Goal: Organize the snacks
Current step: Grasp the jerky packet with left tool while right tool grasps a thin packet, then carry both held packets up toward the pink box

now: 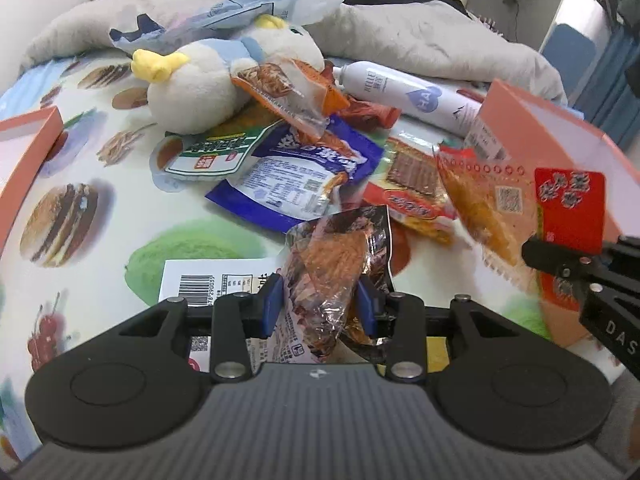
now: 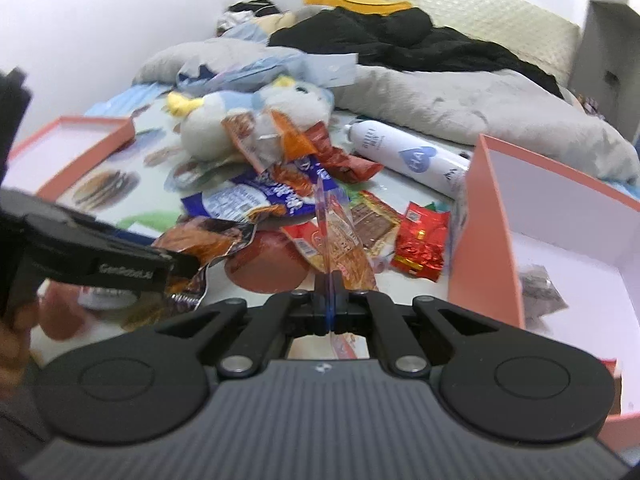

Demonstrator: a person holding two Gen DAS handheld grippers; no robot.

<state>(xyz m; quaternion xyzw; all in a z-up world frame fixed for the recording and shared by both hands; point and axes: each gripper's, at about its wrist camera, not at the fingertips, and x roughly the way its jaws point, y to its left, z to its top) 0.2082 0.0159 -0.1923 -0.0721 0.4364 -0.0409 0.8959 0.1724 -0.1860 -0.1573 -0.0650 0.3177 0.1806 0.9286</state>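
Two grippers over the snack-strewn bed, left gripper [image 1: 320, 304] jaws pinching a crinkled foil packet [image 1: 336, 264], right gripper [image 2: 329, 300] jaws pressed on a clear orange packet [image 2: 340, 236], pink box [image 2: 492, 216] beside.

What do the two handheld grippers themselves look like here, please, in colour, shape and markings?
Both are matte black. Each has a ribbed grey-black body, two round flat discs at its sides, and angular linkage arms with silver pivot pins. The left gripper has blue finger pads, and its side bears pale lettering in the right wrist view. The right gripper shows "DAS" in the left wrist view. No cables show.
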